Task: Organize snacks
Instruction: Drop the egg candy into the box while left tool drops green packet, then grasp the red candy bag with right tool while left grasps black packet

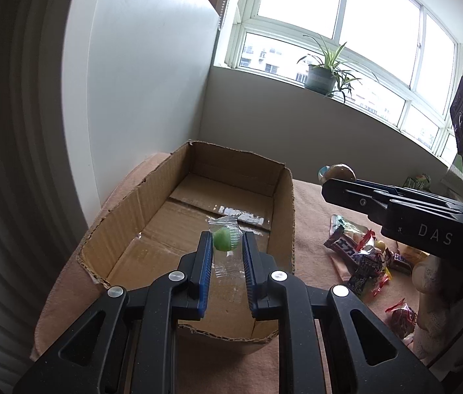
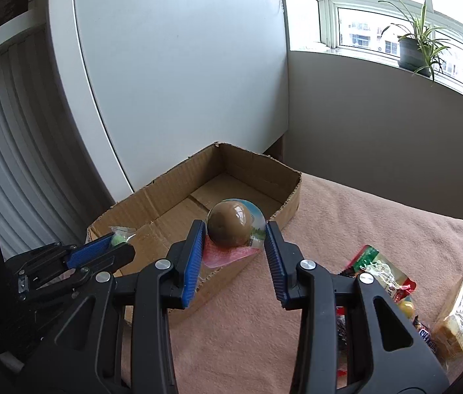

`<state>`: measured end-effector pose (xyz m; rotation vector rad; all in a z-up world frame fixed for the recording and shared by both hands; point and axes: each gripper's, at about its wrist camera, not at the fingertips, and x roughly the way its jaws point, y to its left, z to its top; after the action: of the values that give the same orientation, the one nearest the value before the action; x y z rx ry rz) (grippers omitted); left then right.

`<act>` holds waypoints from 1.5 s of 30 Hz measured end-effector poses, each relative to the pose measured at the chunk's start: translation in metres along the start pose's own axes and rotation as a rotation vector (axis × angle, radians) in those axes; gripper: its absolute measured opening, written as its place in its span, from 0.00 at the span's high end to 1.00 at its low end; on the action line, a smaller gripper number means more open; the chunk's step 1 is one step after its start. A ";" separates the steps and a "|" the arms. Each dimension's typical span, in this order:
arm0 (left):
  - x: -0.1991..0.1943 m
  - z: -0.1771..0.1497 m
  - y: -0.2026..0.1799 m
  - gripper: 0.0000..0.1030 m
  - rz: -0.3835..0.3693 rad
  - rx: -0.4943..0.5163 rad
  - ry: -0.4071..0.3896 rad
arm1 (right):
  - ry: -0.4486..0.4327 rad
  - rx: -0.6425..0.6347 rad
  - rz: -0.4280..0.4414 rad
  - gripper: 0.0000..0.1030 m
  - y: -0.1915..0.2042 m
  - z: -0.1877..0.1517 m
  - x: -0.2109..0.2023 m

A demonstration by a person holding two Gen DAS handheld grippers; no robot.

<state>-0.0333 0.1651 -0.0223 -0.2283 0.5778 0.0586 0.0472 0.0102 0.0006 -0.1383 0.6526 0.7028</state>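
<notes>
1. We hold two snacks. The left gripper (image 1: 227, 246) is clamped on a green candy (image 1: 226, 239) in a clear wrapper; the candy sits between the tips, its wrapper tail hanging down between the fingers.
2. The right gripper (image 2: 235, 234) is closed on a brown egg (image 2: 229, 226) in a clear domed pack. The egg sits at the tips, and the pack's red flap droops below the left finger.
3. The box (image 1: 282, 197) lies ahead of and under both jaws. Apart from strips of tape on its floor, it looks empty.
4. Handling, candy: we judge it light and small, in slick film. Grip the body, not the film, or it may slide out.
5. Handling, egg: we judge it heavier, round, and its dome smooth and rigid. Pads bear on a curved surface, so it may squirt forward. Hold across the widest part and avoid squeezing hard.
6. Surroundings: the snack pile (image 1: 361, 259) lies on the pink cloth (image 2: 346, 216), right of both jaws. A cake pack (image 2: 462, 315) sits furthest right.
7. Obstructions: the box walls are low, and the near wall stands under the right jaws. The two grippers are near one another, so we should release in separate parts of the box.
</notes>
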 end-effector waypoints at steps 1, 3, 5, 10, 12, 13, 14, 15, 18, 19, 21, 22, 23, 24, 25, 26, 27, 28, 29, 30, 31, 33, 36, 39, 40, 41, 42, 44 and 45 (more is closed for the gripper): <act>0.002 -0.001 0.003 0.84 0.005 -0.004 0.005 | 0.006 -0.003 0.005 0.63 0.004 0.001 0.006; 0.004 -0.002 0.007 0.84 0.006 -0.011 0.014 | 0.021 -0.004 0.016 0.63 0.011 0.003 0.017; 0.005 -0.001 0.009 0.84 0.008 -0.015 0.014 | 0.036 -0.002 0.024 0.63 0.014 0.002 0.025; 0.006 0.002 0.012 0.84 0.007 -0.015 0.012 | 0.051 0.007 0.027 0.62 0.019 0.003 0.039; 0.006 0.003 0.012 0.84 0.008 -0.014 0.010 | 0.051 0.008 0.027 0.61 0.019 0.003 0.042; 0.006 0.003 0.013 0.84 0.009 -0.014 0.008 | 0.051 0.007 0.027 0.60 0.020 0.003 0.043; 0.006 0.004 0.013 0.84 0.009 -0.015 0.008 | 0.052 0.004 0.026 0.59 0.021 0.003 0.044; 0.006 0.004 0.013 0.84 0.007 -0.017 0.008 | 0.051 0.002 0.022 0.59 0.021 0.003 0.044; 0.007 0.003 0.013 0.83 0.001 -0.024 0.014 | 0.044 0.010 0.021 0.51 0.020 0.005 0.044; 0.008 0.003 0.014 0.82 0.003 -0.028 0.015 | 0.038 0.015 0.021 0.39 0.019 0.005 0.043; 0.008 0.003 0.014 0.76 -0.004 -0.035 0.017 | 0.020 0.023 0.022 0.28 0.018 0.007 0.039; 0.008 0.004 0.015 0.75 0.000 -0.040 0.015 | 0.015 0.024 0.019 0.28 0.017 0.007 0.037; 0.007 0.004 0.016 0.73 0.003 -0.044 0.013 | 0.013 0.026 0.018 0.28 0.017 0.008 0.035; 0.007 0.004 0.017 0.69 0.005 -0.050 0.013 | 0.011 0.028 0.019 0.28 0.016 0.008 0.033; 0.007 0.005 0.018 0.68 0.003 -0.055 0.011 | 0.008 0.029 0.018 0.28 0.015 0.008 0.031; 0.006 0.005 0.018 0.68 0.003 -0.057 0.011 | 0.006 0.029 0.016 0.28 0.015 0.008 0.029; 0.006 0.005 0.018 0.68 0.004 -0.058 0.009 | 0.005 0.030 0.012 0.28 0.013 0.008 0.026; 0.005 0.005 0.018 0.68 0.004 -0.058 0.007 | 0.005 0.032 0.008 0.28 0.011 0.008 0.023; 0.004 0.005 0.017 0.68 0.003 -0.057 0.005 | 0.004 0.033 0.005 0.28 0.009 0.007 0.020; 0.003 0.005 0.015 0.68 0.001 -0.056 0.003 | 0.004 0.033 0.001 0.28 0.007 0.006 0.017; 0.002 0.006 0.013 0.68 -0.002 -0.052 0.000 | 0.005 0.032 -0.006 0.28 0.004 0.005 0.013; 0.000 0.006 0.009 0.68 -0.007 -0.045 -0.007 | 0.005 0.034 -0.018 0.28 -0.004 0.002 0.005; -0.002 0.008 0.001 0.68 -0.021 -0.040 -0.014 | 0.007 0.055 -0.027 0.28 -0.017 -0.003 -0.010; -0.004 0.009 -0.005 0.68 -0.037 -0.034 -0.018 | 0.002 0.065 -0.051 0.28 -0.029 -0.009 -0.028; -0.004 0.009 -0.008 0.68 -0.040 -0.032 -0.019 | 0.000 0.065 -0.062 0.28 -0.033 -0.012 -0.034; -0.005 0.008 -0.011 0.68 -0.045 -0.028 -0.019 | -0.004 0.066 -0.072 0.28 -0.037 -0.014 -0.040; -0.005 0.009 -0.015 0.68 -0.051 -0.023 -0.020 | -0.006 0.072 -0.080 0.28 -0.040 -0.017 -0.047; -0.004 0.009 -0.021 0.68 -0.062 -0.016 -0.019 | -0.008 0.086 -0.091 0.28 -0.049 -0.025 -0.060; -0.004 0.009 -0.024 0.68 -0.070 -0.013 -0.018 | -0.006 0.092 -0.099 0.28 -0.055 -0.030 -0.065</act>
<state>-0.0288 0.1434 -0.0080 -0.2604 0.5514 -0.0035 0.0295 -0.0782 0.0104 -0.0826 0.6667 0.5766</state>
